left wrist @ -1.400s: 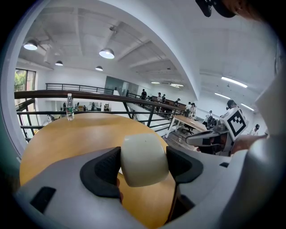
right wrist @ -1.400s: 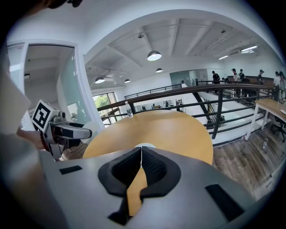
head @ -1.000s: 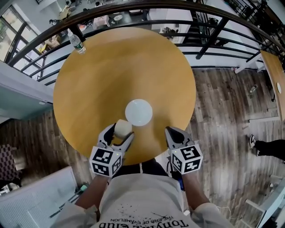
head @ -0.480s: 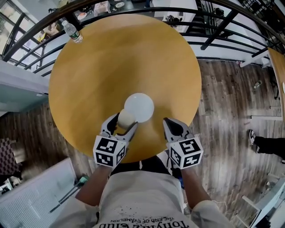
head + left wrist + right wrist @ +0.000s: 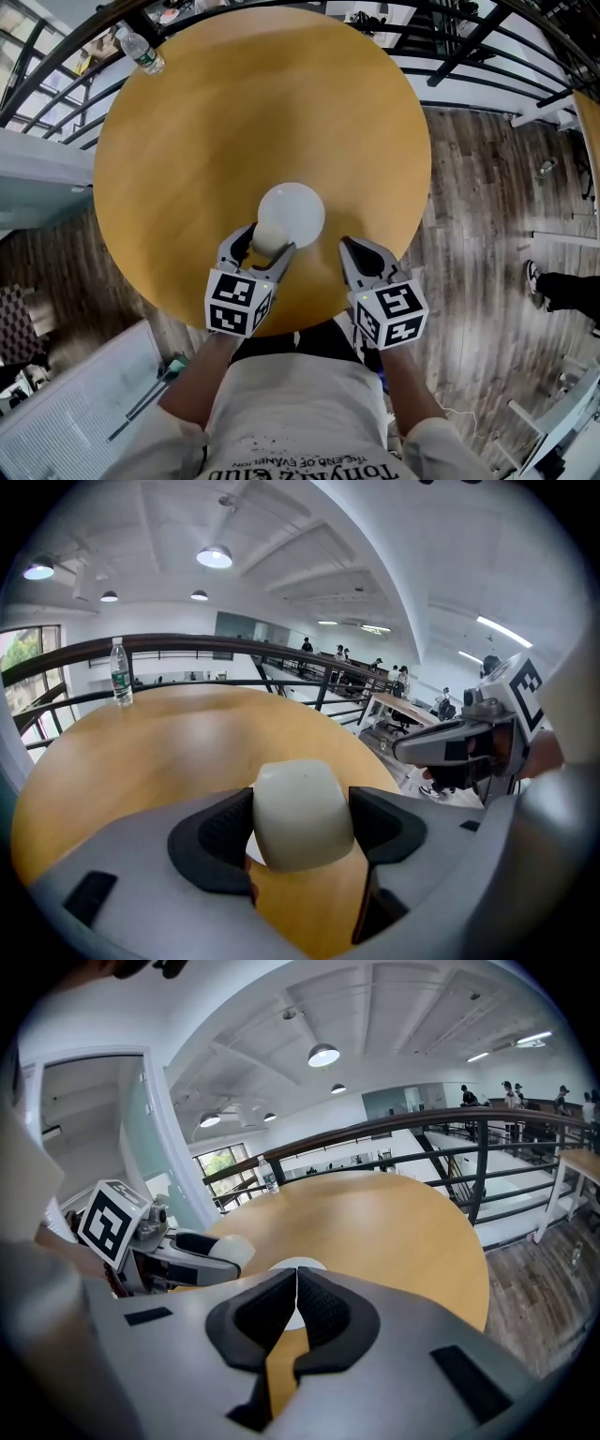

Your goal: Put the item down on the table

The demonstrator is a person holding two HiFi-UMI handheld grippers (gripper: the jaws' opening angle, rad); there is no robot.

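Note:
My left gripper is shut on a cream-white cup, held above the near edge of a white round plate on the round wooden table. In the left gripper view the cup sits squeezed between both black pads, bottom toward the camera. My right gripper hovers over the table's near edge, right of the plate, shut with nothing in it; its pads touch in the right gripper view, where the left gripper and cup show at the left.
A water bottle stands at the table's far left edge, also seen in the left gripper view as the bottle. A dark railing curves behind the table. Wooden floor lies to the right, with a person's shoe there.
My left gripper has carried the cup forward and to the right, from beside the plate to over its near edge. The right gripper stayed shut and hardly moved.

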